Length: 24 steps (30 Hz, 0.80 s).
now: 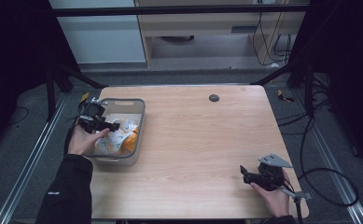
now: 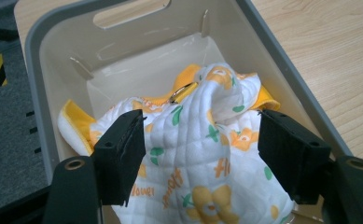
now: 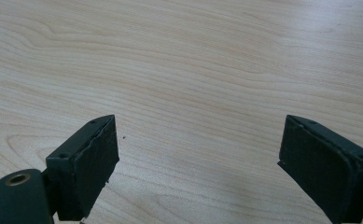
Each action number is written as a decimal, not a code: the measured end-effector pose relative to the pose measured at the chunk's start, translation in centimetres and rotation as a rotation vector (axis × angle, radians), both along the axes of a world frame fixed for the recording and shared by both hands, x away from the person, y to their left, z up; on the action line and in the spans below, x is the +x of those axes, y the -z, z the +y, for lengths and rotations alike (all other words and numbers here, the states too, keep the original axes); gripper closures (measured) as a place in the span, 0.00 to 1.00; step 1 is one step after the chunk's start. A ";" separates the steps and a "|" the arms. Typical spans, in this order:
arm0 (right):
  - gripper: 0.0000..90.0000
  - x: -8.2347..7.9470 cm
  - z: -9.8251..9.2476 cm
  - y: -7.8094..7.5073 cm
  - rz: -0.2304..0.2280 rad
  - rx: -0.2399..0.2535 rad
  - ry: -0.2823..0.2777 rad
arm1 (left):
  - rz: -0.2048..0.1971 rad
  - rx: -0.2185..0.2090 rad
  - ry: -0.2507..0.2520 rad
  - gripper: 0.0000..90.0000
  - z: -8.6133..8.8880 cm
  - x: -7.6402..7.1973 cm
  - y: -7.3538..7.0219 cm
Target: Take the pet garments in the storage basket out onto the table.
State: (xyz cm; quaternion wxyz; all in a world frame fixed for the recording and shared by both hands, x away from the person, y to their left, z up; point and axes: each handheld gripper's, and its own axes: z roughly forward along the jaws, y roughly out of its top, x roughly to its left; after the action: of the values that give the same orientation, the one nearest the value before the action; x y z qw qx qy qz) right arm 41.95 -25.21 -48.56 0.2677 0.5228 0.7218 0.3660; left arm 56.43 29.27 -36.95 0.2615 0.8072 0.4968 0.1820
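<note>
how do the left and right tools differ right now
The left tool hangs over the grey basket, its jaws either side of a raised fold of the flowered cloth. The right tool sits low over bare table with nothing between its jaws. Both are open.

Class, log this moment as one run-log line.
left gripper: open, over cloth in grey bin | right gripper: open, above bare table

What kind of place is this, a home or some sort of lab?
Most likely a lab or recording room, not a home. The wooden table stands inside a dark frame with black curtains, loose cables trail over grey carpet, and a person holds a gripper over a bin of cloth.
</note>
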 end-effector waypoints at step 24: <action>0.13 0.1 0.1 0.1 0.011 -0.007 -0.007 | 0.108 0.036 -0.020 0.71 -0.2 0.9 1.6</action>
State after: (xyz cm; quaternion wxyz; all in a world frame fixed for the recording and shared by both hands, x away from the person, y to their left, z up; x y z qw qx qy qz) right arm 42.03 -25.15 -48.69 0.2642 0.5214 0.7264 0.3615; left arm 57.31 29.04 -38.53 0.2177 0.8155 0.5150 0.1497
